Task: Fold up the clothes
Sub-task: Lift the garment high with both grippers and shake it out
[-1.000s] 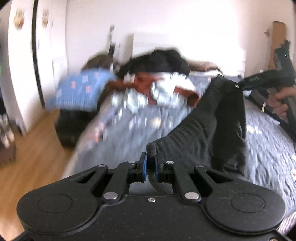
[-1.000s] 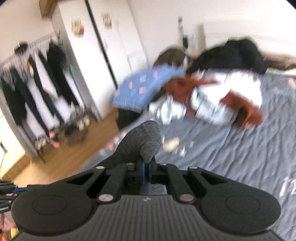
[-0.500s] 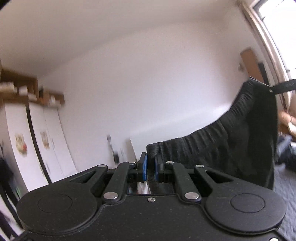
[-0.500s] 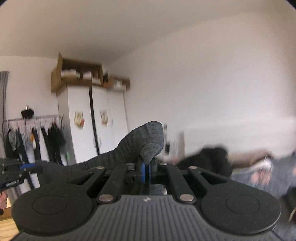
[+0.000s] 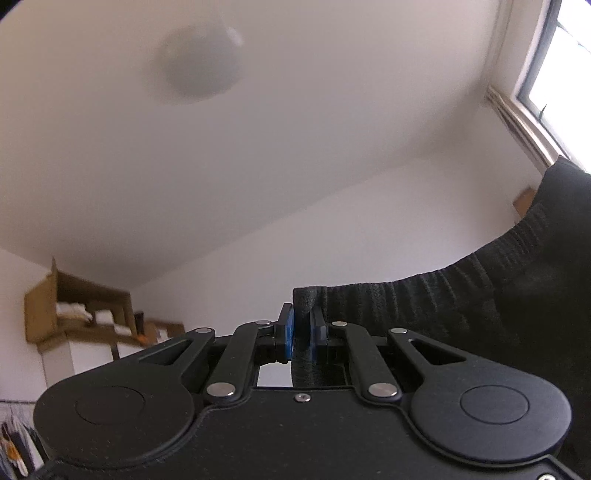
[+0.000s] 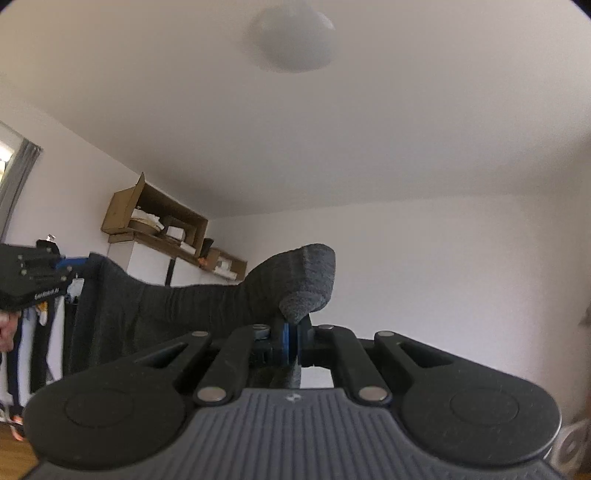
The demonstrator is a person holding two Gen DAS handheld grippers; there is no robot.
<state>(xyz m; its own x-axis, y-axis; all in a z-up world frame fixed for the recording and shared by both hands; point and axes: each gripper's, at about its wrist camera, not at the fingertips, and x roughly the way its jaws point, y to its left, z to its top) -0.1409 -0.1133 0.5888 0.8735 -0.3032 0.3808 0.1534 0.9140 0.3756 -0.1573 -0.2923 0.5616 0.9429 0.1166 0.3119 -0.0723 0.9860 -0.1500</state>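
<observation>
Starting at your left hand: the left gripper (image 5: pixel 300 334) has its blue pads nearly together, pinching one corner of the dark knit garment (image 5: pixel 461 306), and from that pinch the ribbed edge runs off to the right and climbs toward the window (image 5: pixel 554 55). Seen from the right wrist, the same garment (image 6: pixel 155 317) hangs as a sagging band between your two tools, its long axis running across from the left gripper (image 6: pixel 68 275) at the far left of that view to the right gripper (image 6: pixel 291 341), whose jaws are likewise almost closed on the opposite corner, with a rounded nub of cloth standing above them. So the cloth lies between your hands, not ahead of either, and neither hand is nearer; each holds one end. The next move likely depends on keeping that top edge level and taut, since the middle dips now. Against a second ago, both cameras have swung from the bed and its heap of clothes up to the ceiling lamp (image 6: pixel 291 35) and the cardboard boxes (image 6: pixel 155 218) on the wardrobe top; you have lifted the garment clear of the bed, and both grips look unchanged.
</observation>
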